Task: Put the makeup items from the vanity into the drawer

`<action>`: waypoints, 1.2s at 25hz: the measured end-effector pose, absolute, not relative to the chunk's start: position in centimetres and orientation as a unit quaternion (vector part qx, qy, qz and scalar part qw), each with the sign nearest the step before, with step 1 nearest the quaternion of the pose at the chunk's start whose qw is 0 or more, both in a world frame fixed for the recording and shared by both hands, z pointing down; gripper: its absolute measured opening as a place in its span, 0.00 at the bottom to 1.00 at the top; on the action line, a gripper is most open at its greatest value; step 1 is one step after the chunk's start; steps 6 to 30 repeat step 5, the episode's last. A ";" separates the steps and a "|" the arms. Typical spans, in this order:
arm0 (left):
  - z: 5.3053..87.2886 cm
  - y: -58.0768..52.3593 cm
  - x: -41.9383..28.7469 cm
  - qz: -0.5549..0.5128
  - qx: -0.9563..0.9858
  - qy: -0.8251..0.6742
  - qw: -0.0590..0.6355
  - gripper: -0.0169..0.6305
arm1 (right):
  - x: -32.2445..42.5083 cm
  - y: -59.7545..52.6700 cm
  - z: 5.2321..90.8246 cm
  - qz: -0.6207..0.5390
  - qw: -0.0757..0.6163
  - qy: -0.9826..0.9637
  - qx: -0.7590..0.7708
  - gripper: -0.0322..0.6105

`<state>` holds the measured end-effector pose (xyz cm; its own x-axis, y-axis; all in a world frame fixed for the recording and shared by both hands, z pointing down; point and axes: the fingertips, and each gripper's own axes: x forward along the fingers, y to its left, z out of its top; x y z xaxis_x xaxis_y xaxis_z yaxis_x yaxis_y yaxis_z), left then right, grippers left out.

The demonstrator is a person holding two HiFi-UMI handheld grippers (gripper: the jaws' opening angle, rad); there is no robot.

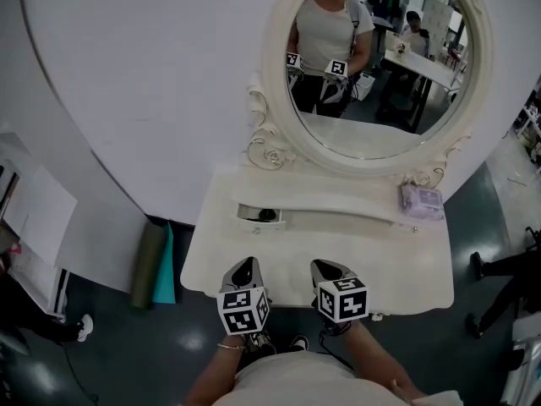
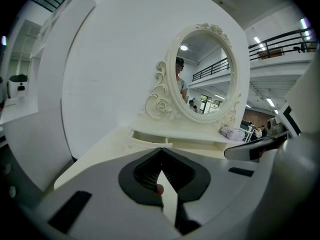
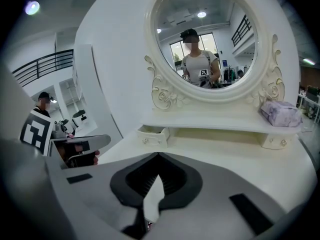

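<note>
A small drawer (image 1: 259, 216) stands pulled open at the left end of the white vanity's (image 1: 211, 265) raised shelf, with a dark item lying inside. A pale purple packet (image 1: 421, 200) rests on the shelf's right end. My left gripper (image 1: 245, 271) and right gripper (image 1: 328, 271) hover side by side over the tabletop's front edge, both pointing toward the mirror. In the left gripper view the jaws (image 2: 161, 151) meet at their tips with nothing between them. In the right gripper view the jaws (image 3: 158, 155) are likewise shut and empty, the drawer (image 3: 152, 134) ahead to the left.
An oval mirror (image 1: 380, 66) in an ornate frame rises behind the shelf and reflects the person with both grippers. A curved white wall (image 1: 152, 100) backs the vanity. Rolled mats (image 1: 156, 265) lean on the floor to its left. A small right-hand drawer (image 3: 274, 141) is closed.
</note>
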<state>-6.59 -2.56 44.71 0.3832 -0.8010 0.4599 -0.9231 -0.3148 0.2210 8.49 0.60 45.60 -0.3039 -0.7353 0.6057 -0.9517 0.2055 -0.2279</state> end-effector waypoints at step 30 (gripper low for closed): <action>44.8 -2.9 -7.0 0.134 0.797 -0.541 0.230 0.04 | 8.4 0.5 45.7 0.292 0.186 -0.751 0.562 0.07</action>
